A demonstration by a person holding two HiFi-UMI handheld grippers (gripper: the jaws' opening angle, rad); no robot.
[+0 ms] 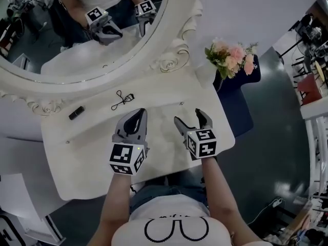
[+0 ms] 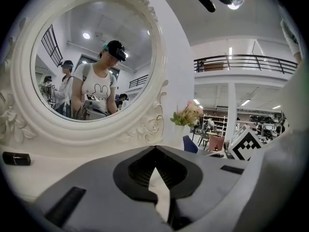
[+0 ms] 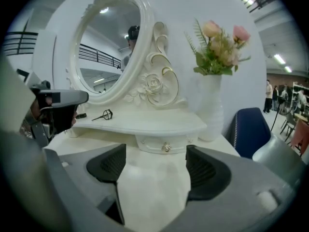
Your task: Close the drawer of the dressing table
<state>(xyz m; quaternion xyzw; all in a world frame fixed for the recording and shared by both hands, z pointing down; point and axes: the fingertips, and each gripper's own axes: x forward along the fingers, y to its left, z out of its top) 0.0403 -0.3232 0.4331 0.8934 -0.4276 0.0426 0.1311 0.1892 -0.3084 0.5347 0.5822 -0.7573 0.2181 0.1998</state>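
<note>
White drawer (image 3: 166,144) shows only in the right gripper view, beyond the right tool's (image 3: 155,152) spread jaws; left tool (image 2: 155,149) clenched.

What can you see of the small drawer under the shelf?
The drawer is a small glossy white front with moulded edges, set under the raised shelf. A small round silvery knob sits at its centre. It looks pushed in and level. Nothing touches it; the right gripper faces it, open and apart.
</note>
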